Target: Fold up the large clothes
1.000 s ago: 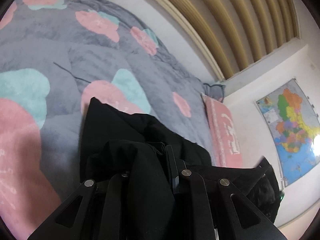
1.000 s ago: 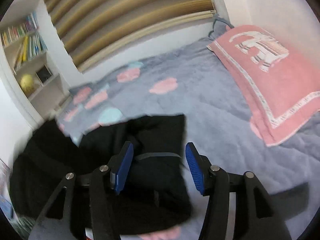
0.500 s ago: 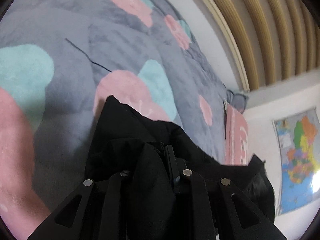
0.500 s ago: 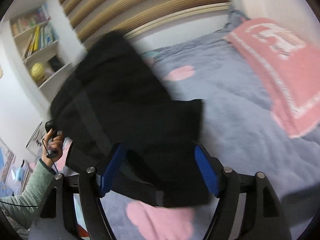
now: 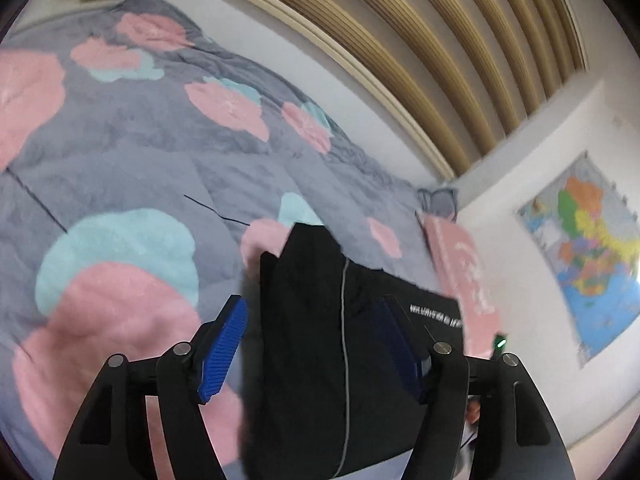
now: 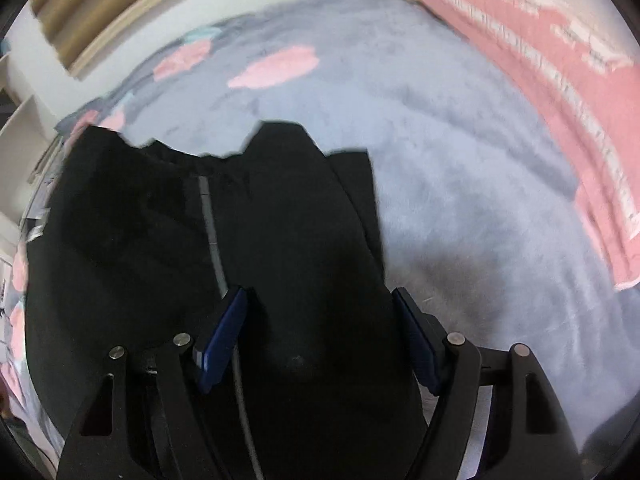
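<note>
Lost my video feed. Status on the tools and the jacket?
Left tool open, right tool open. Black jacket flat on the blanket, ungripped. Pink pillow apart, nothing in the way.

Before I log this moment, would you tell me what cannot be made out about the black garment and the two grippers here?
- Black garment, left wrist view: lower part cut off by the frame's bottom edge; white lettering too small and blurred to read.
- Same garment, right wrist view: its left side is lost in dark blur.
- Left gripper and right gripper: both open; contact with the cloth cannot be told.
</note>
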`<act>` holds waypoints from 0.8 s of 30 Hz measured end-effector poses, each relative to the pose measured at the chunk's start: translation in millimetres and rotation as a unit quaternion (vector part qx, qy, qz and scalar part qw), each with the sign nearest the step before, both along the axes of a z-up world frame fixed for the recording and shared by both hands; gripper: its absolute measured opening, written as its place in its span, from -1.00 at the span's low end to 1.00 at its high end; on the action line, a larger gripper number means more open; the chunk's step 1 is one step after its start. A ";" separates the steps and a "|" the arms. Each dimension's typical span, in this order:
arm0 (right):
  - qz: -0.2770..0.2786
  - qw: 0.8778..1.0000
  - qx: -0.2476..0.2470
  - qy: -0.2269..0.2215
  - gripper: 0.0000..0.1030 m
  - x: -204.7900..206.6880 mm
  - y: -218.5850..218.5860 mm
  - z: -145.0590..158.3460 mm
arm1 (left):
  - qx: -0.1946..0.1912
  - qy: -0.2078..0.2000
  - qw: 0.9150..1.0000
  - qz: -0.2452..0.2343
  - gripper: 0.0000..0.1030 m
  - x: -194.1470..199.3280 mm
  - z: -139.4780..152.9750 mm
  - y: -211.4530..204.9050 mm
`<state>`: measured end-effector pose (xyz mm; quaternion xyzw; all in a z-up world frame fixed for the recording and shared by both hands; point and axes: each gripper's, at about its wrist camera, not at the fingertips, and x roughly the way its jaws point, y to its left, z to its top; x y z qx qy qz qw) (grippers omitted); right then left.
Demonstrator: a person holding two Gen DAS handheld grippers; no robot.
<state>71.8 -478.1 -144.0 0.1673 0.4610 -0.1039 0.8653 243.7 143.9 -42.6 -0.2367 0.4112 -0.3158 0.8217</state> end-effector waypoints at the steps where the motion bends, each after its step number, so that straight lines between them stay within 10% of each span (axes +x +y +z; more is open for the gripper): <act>1: 0.004 1.000 -0.006 -0.009 0.50 -2.4 0.0 5.4 | 0.022 -0.008 1.000 -0.007 0.38 1.6 1.3 -10.3; 7: 0.039 0.997 -0.034 -0.051 0.55 3.2 -6.1 37.1 | 0.113 -0.004 0.993 -0.021 0.40 34.7 -23.9 -73.9; 16: 0.082 0.996 0.036 -0.018 0.64 64.7 -27.9 12.5 | 0.072 0.125 0.988 -0.061 0.40 99.5 -93.0 -114.6; 17: 0.080 0.996 0.034 -0.006 0.46 72.3 -27.3 4.3 | 0.062 0.142 0.986 -0.062 0.40 103.0 -100.2 -117.5; 18: 0.082 0.996 0.022 0.001 -0.14 77.8 -22.3 -2.1 | 0.064 0.140 0.986 -0.057 0.39 102.5 -101.7 -120.9; 21: 0.091 0.996 -0.003 -0.008 -0.51 72.5 -8.0 -0.7 | 0.092 0.078 0.991 -0.057 -0.82 84.9 -83.0 -126.0; 24: 0.083 0.993 -0.073 -0.048 -0.68 44.1 9.8 32.7 | 0.109 0.006 0.994 -0.024 -0.84 55.8 -42.3 -119.2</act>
